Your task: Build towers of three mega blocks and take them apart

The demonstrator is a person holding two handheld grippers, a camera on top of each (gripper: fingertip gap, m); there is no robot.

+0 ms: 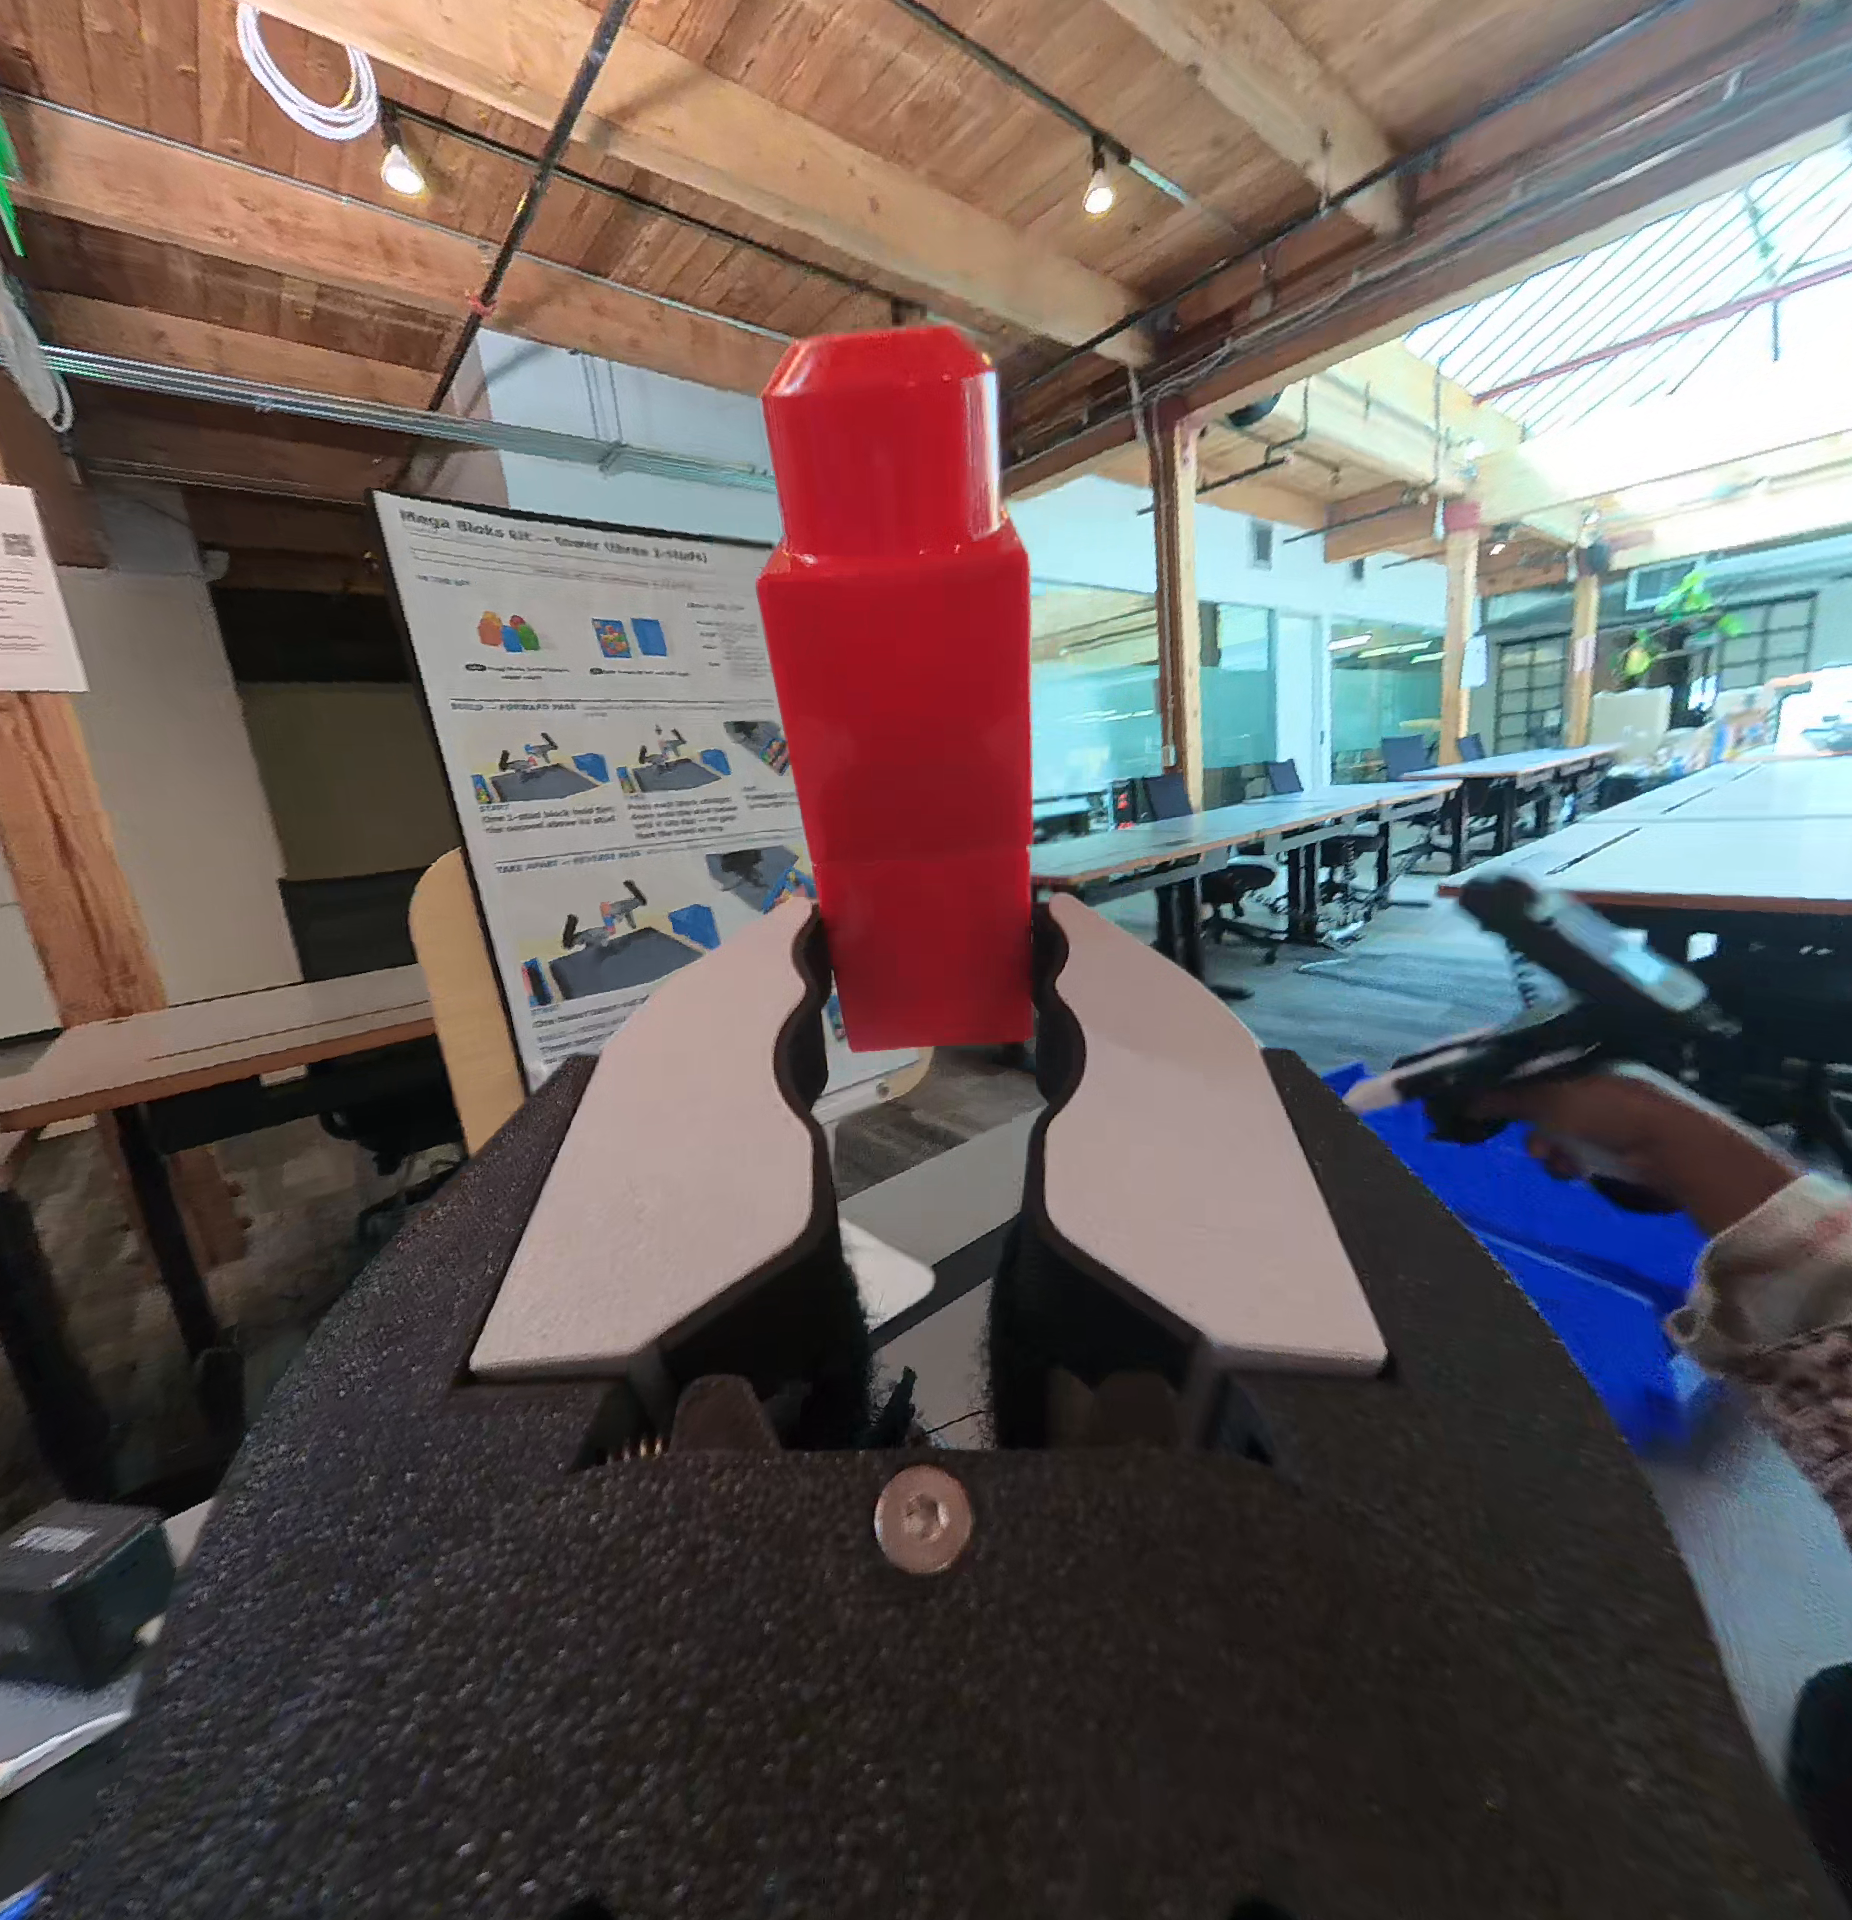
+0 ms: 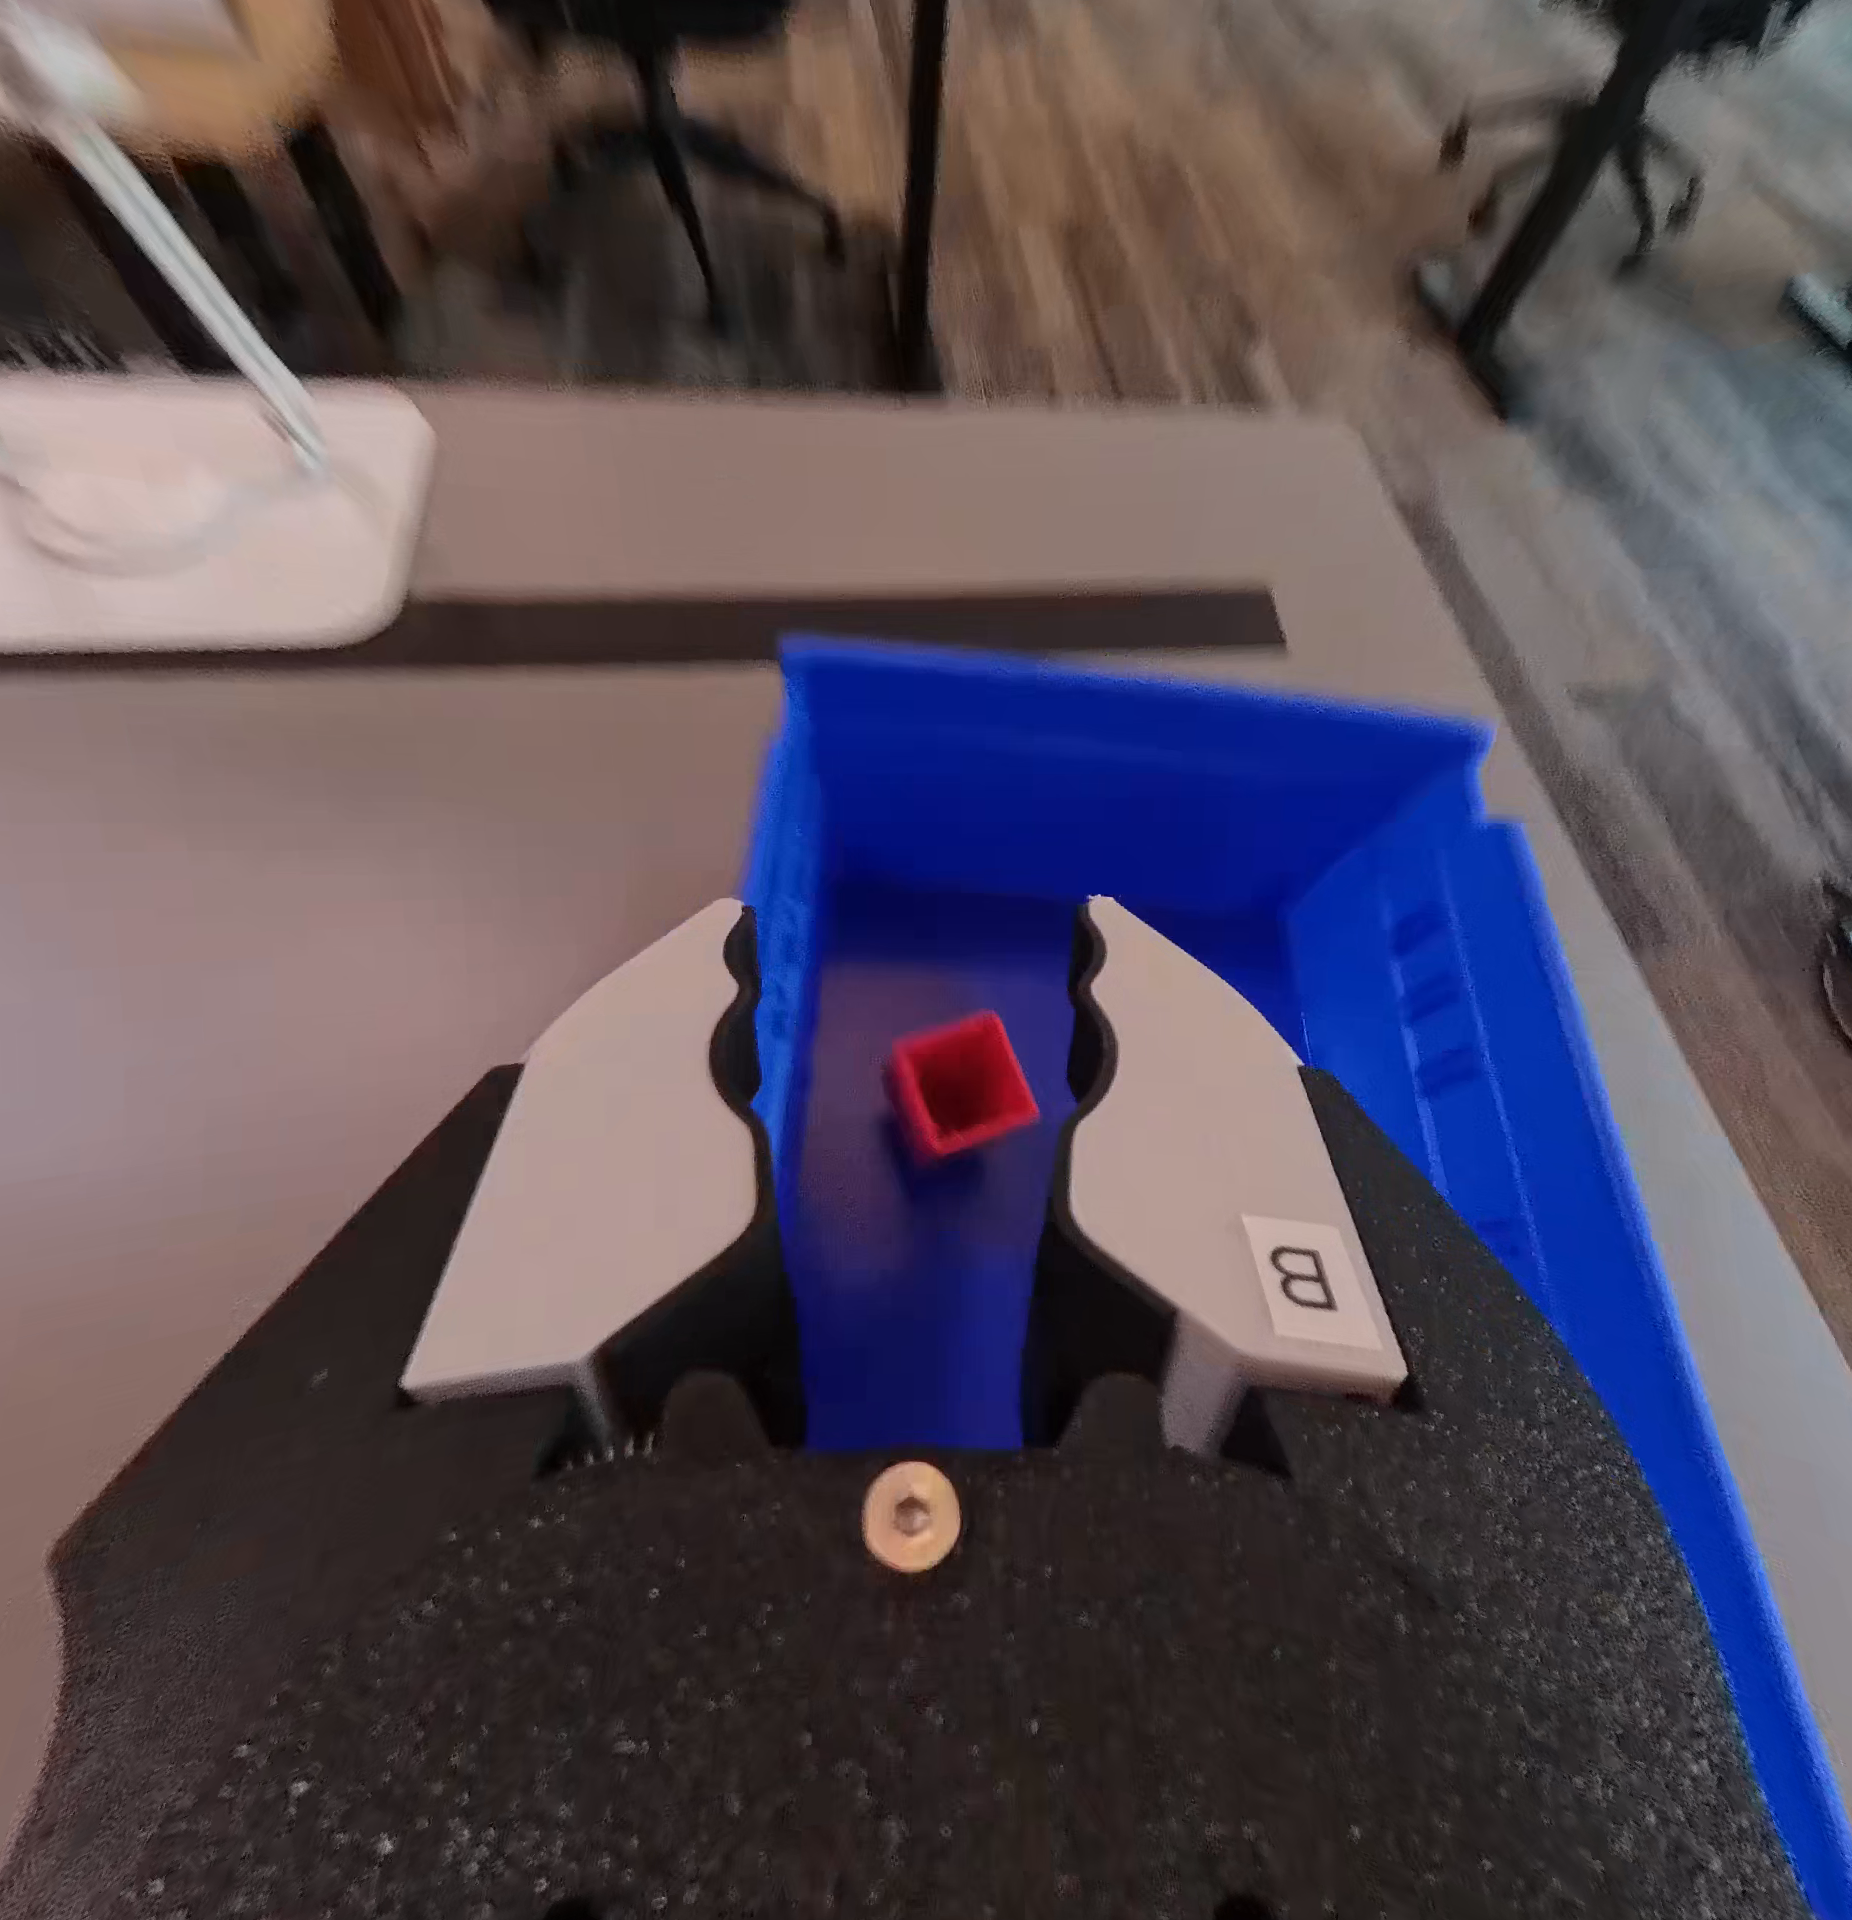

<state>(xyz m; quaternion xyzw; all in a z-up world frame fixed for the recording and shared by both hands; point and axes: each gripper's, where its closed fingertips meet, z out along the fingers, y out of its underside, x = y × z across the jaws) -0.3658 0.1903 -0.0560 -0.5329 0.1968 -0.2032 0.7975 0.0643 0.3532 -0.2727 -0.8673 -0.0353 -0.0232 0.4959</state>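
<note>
The left gripper (image 1: 927,966) pinches a red stack of blocks (image 1: 901,686) by its lowest block, both pale fingers (image 1: 683,1132) pressed against that block's sides. The stack rises straight toward twelve o'clock in the left wrist view, held up in the air against a wooden beamed ceiling, with one rounded stud on top. A seam shows between the bottom block and the part above; how many blocks make up the upper part cannot be told. Behind the stack stands an instruction poster (image 1: 589,769) at about ten o'clock. At three o'clock in this view, blurred, a person's hand (image 1: 1628,1153) holds the right gripper (image 1: 1587,956) above a blue bin (image 1: 1545,1257). Only the right wrist view looks into that bin. There the right gripper (image 2: 917,1023) hangs over the blue bin (image 2: 1109,790) with its fingers (image 2: 1171,1101) spread apart and nothing between them. Below the gap, on the bin floor, lies a single red block (image 2: 963,1081), its hollow square side facing up. The bin sits on a grey-brown table (image 2: 330,935), and a white stand base (image 2: 184,520) rests at ten o'clock.
</note>
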